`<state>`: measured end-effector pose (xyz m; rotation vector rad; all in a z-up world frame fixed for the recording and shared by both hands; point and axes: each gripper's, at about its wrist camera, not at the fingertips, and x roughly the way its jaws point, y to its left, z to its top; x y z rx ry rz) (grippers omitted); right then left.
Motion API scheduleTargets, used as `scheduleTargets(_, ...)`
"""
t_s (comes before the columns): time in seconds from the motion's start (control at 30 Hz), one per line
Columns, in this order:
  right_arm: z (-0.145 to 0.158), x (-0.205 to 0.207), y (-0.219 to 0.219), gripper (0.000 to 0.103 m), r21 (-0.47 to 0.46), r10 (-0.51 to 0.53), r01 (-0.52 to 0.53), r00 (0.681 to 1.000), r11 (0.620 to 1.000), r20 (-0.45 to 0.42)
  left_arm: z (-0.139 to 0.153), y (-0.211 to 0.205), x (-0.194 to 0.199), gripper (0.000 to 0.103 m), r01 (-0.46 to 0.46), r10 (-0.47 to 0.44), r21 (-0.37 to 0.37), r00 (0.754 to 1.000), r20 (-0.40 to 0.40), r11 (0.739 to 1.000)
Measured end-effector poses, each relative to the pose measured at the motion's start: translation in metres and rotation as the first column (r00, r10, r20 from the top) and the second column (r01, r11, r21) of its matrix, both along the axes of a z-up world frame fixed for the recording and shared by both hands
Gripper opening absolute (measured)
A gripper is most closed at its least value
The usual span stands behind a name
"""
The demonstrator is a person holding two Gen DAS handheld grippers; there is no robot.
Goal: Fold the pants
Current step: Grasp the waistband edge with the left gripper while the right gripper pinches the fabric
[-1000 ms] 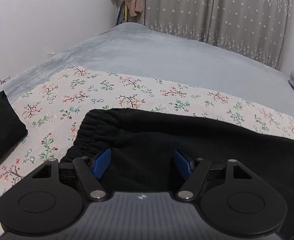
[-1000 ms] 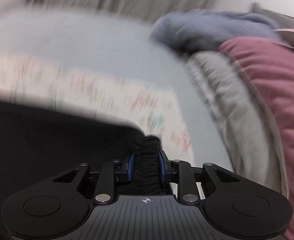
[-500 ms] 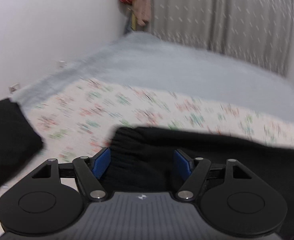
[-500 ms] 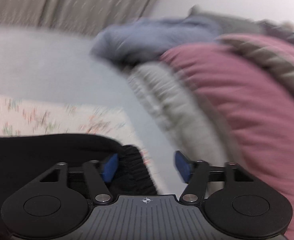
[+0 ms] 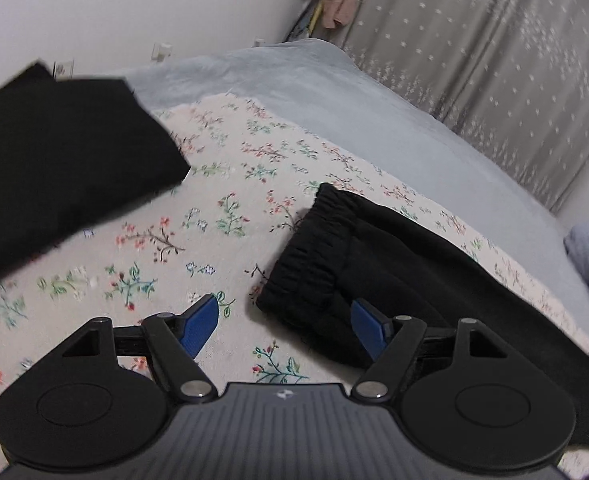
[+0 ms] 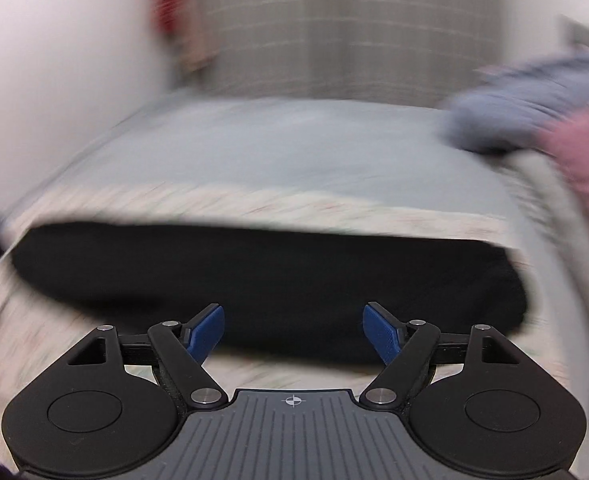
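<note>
Two grippers, both spread wide and holding nothing. Left gripper [image 5: 284,322] low over the floral cloth [image 5: 230,216] on the bed [image 5: 374,108], right-hand pad touching or just beside the near corner of the black pants [image 5: 374,256], left-hand pad over bare cloth. Pants lying as a long flat band across the floral cloth, elastic waistband [image 5: 314,248] at the left end, doubled layers showing there, so apparently folded lengthwise already. Right gripper [image 6: 294,330] at the near long edge of the same pants [image 6: 274,280], pads parted with dark fabric between and behind them, not pinched; view heavily smeared by motion, so exact contact impossible to tell. Off to the left, another black folded garment [image 5: 62,160], well apart from the pants. Further back, grey curtain [image 5: 494,80], and bluish and pink bedding [image 6: 534,120] heaped at the right. Judging by the layout: between folds, a release just made or a fresh grab about to come. Next move likely calling for a pinch on one short end, waistband or cuffs, through every layer, then a carry across to the other end to halve the length. Worth watching: a grab catching only the top layer and dragging the stack askew.
</note>
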<state>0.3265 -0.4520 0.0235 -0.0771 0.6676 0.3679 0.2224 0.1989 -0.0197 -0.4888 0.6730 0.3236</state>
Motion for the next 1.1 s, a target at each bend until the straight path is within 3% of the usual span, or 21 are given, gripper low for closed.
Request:
scheduleTargets(0.17,-0.068,-0.009,0.111,0.075,-0.062,0.241,-0.247,0.967,0.967,-0.078,-0.025,0.02,0.018,0.087,0.013,-0.001,-0.148,0.997,0.082,0.989)
scheduleTargets(0.23,-0.09,-0.007,0.151,0.075,-0.117,0.326,-0.333,0.942,0.936,-0.073,-0.028,0.023,0.025,0.094,0.047,-0.019,-0.215,0.991,0.129,0.975)
scheduleTargets(0.27,-0.096,-0.005,0.169,0.075,-0.146,0.363,-0.368,0.93,0.918,-0.063,-0.031,0.023,0.029,0.103,0.064,-0.03,-0.24,0.99,0.139,0.969)
scheduleTargets(0.33,-0.103,0.006,0.2,0.075,-0.197,0.401,-0.401,0.915,0.895,-0.043,-0.038,0.02,0.035,0.103,0.076,-0.046,-0.252,0.991,0.123,0.965)
scheduleTargets(0.43,-0.116,0.034,0.231,0.075,-0.227,0.406,-0.415,0.91,0.881,-0.088,-0.052,0.018,0.041,0.1,0.039,-0.018,-0.236,0.996,0.089,0.971)
scheduleTargets(0.5,-0.118,0.045,0.236,0.074,-0.241,0.367,-0.367,0.929,0.899,-0.046,-0.055,0.018,0.042,0.093,0.035,-0.011,-0.235,0.994,0.105,0.971)
scheduleTargets(0.6,-0.108,0.048,0.231,0.074,-0.187,0.326,-0.315,0.945,0.93,0.031,-0.052,0.016,0.042,0.089,0.024,-0.004,-0.217,0.995,0.095,0.976)
scheduleTargets(0.73,-0.102,0.036,0.234,0.074,-0.29,0.352,-0.3,0.924,0.909,0.148,-0.055,0.023,0.042,0.086,0.015,0.011,-0.254,0.995,0.1,0.967)
scheduleTargets(0.8,-0.107,0.048,0.238,0.075,-0.227,0.351,-0.323,0.931,0.919,0.095,-0.055,0.023,0.041,0.086,0.017,0.008,-0.245,0.995,0.099,0.969)
scheduleTargets(0.87,-0.116,0.059,0.246,0.075,-0.202,0.386,-0.374,0.922,0.905,0.023,-0.054,0.022,0.04,0.086,0.014,0.01,-0.244,0.995,0.096,0.97)
scheduleTargets(0.97,-0.121,0.07,0.259,0.075,-0.236,0.377,-0.353,0.924,0.905,0.064,-0.055,0.024,0.04,0.086,0.013,0.011,-0.253,0.995,0.095,0.967)
scheduleTargets(1.07,-0.112,0.08,0.252,0.069,-0.049,0.365,-0.362,0.927,0.931,0.083,-0.056,0.025,0.04,0.086,0.019,0.007,-0.253,0.995,0.101,0.967)
scheduleTargets(1.1,-0.111,0.083,0.25,0.066,-0.032,0.369,-0.368,0.926,0.929,0.078,-0.056,0.026,0.041,0.086,0.019,0.007,-0.258,0.995,0.101,0.966)
